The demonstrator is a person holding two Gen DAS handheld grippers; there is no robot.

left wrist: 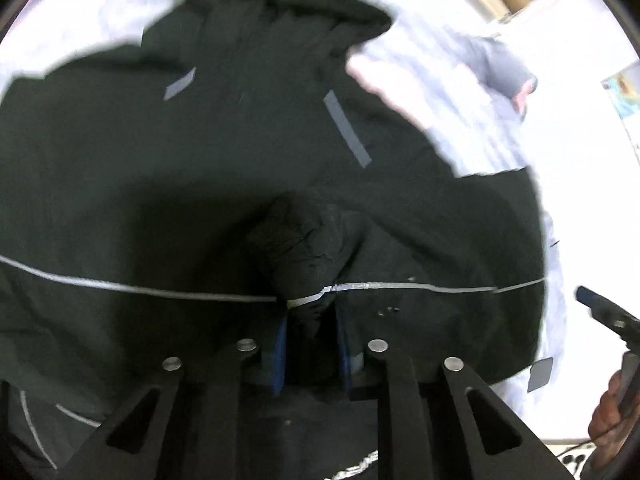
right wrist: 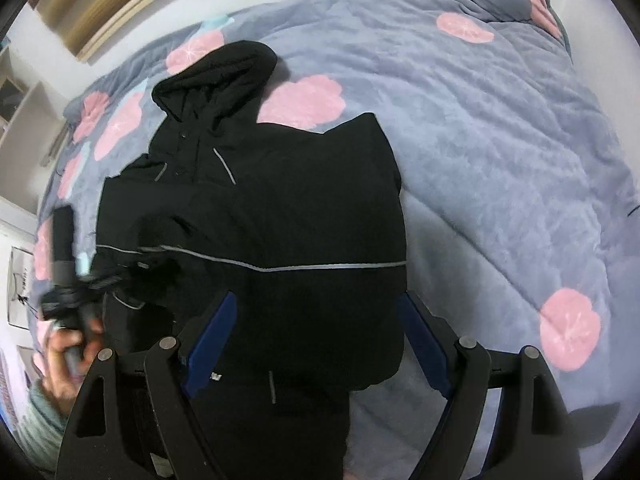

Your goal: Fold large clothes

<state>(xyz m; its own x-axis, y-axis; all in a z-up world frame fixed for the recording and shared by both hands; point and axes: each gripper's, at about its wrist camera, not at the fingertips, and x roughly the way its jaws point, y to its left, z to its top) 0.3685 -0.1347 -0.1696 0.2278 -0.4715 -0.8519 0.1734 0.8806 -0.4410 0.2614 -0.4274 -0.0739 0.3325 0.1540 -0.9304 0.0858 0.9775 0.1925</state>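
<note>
A black hooded jacket [right wrist: 288, 208] with a thin grey reflective stripe [right wrist: 320, 268] lies spread on a bed, its hood [right wrist: 216, 80] at the far end. In the left wrist view the jacket [left wrist: 160, 160] fills the picture. My left gripper [left wrist: 312, 320] is shut on a bunched fold of its black fabric just by the stripe [left wrist: 420, 287], the blue pads [left wrist: 280, 348] close together. My right gripper [right wrist: 316, 304] hovers over the jacket's near part, open wide with nothing pressed between its blue pads [right wrist: 420, 340]. The right wrist view shows the left gripper blurred at the jacket's left edge.
The bed is covered by a grey-blue quilt [right wrist: 500, 140] with pink flower patches. A pillow [right wrist: 516, 0] lies at the far right corner. A wooden bed frame [right wrist: 112, 12] and white shelves [right wrist: 24, 100] stand at the far left. A hand [right wrist: 68, 352] holds the left gripper's handle.
</note>
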